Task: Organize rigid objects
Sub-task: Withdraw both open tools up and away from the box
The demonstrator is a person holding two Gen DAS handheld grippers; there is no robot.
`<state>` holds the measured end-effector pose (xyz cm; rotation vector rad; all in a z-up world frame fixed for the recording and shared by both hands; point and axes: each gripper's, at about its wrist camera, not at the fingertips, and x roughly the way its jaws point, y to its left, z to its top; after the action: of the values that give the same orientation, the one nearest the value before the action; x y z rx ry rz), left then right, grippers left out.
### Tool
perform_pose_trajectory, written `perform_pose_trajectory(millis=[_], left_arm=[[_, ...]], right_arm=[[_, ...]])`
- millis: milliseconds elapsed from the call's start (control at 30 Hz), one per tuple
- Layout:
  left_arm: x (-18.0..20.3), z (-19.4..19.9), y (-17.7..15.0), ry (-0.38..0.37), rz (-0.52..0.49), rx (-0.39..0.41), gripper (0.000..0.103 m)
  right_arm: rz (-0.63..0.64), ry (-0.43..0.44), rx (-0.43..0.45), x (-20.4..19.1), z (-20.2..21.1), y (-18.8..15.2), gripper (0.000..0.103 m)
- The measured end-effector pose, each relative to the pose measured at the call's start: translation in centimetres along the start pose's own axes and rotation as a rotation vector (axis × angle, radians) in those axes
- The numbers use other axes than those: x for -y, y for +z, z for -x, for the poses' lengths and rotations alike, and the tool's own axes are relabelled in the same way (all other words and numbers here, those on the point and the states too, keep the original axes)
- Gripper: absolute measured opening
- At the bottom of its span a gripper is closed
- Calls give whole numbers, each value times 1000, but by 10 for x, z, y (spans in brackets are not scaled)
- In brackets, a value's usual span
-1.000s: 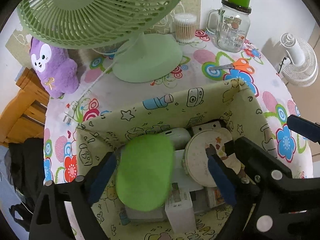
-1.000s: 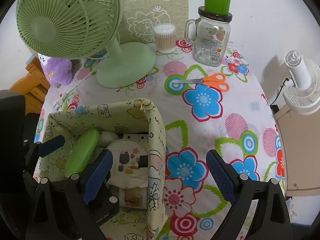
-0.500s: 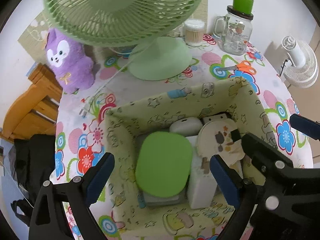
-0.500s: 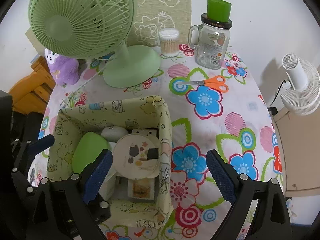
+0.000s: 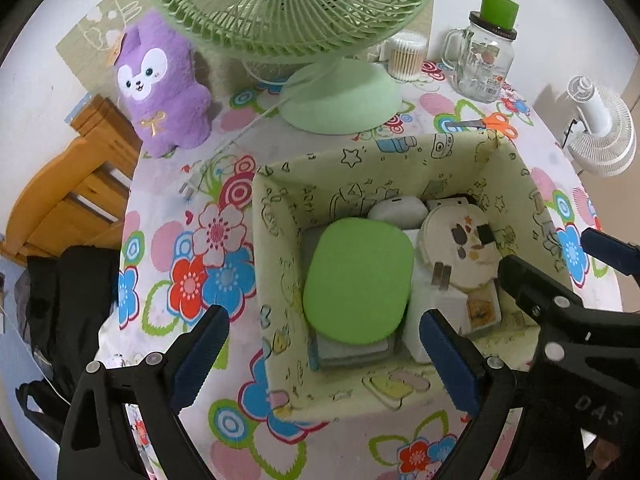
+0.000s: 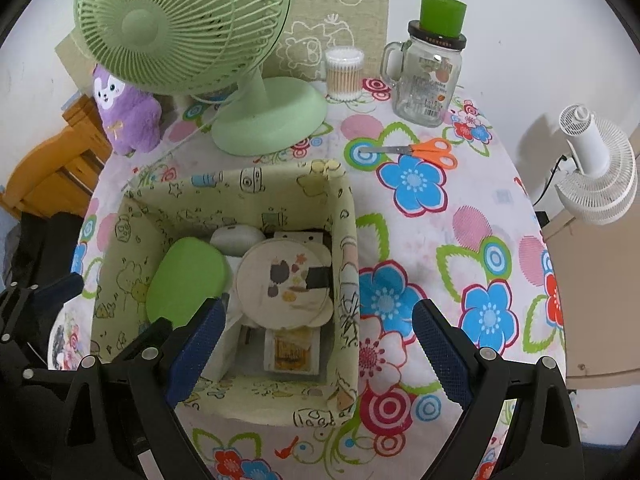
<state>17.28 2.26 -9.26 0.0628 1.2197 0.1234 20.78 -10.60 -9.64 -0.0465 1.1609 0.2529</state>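
Note:
A cloth storage box [image 5: 276,216] with cartoon prints stands on the flowered table; it also shows in the right wrist view [image 6: 344,216]. Inside lie a green flat case [image 5: 358,280] [image 6: 186,280], a round cream tin [image 5: 460,248] [image 6: 284,284], a white oval object [image 5: 396,210], a white plug adapter [image 5: 438,300] and a small card box [image 6: 292,350]. My left gripper [image 5: 324,354] is open and empty above the box's near wall. My right gripper [image 6: 316,350] is open and empty above the box's right side.
A green desk fan [image 6: 224,60], a purple plush toy [image 5: 164,80], a cotton swab jar [image 6: 344,74], a glass mug jar with a green cup on top [image 6: 430,76] and orange scissors [image 6: 420,150] stand around the box. A white fan [image 6: 596,168] is off the table's right edge.
The green case, tilted above the box a second ago, now lies flat inside it. Both grippers have pulled back and up from the box, staying open.

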Motion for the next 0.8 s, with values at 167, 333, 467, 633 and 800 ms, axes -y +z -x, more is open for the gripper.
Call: perform_pose_trajectory(millis=[167, 333, 467, 633, 800], left_arm=[[-6, 11, -7, -11, 9, 11, 97], [-13, 24, -14, -19, 13, 38, 97], [-21, 33, -24, -36, 23, 53, 97], [-29, 44, -36, -54, 27, 63, 97], [-35, 52, -49, -70, 26, 76, 97]], right_arm=[[-8, -1, 9, -4, 8, -6, 96], [-18, -2, 27, -8, 20, -13, 96], [-28, -13, 38, -11, 28, -20, 96], [-38, -22, 53, -14, 40, -31, 96], [-53, -28, 67, -17, 52, -46, 96]])
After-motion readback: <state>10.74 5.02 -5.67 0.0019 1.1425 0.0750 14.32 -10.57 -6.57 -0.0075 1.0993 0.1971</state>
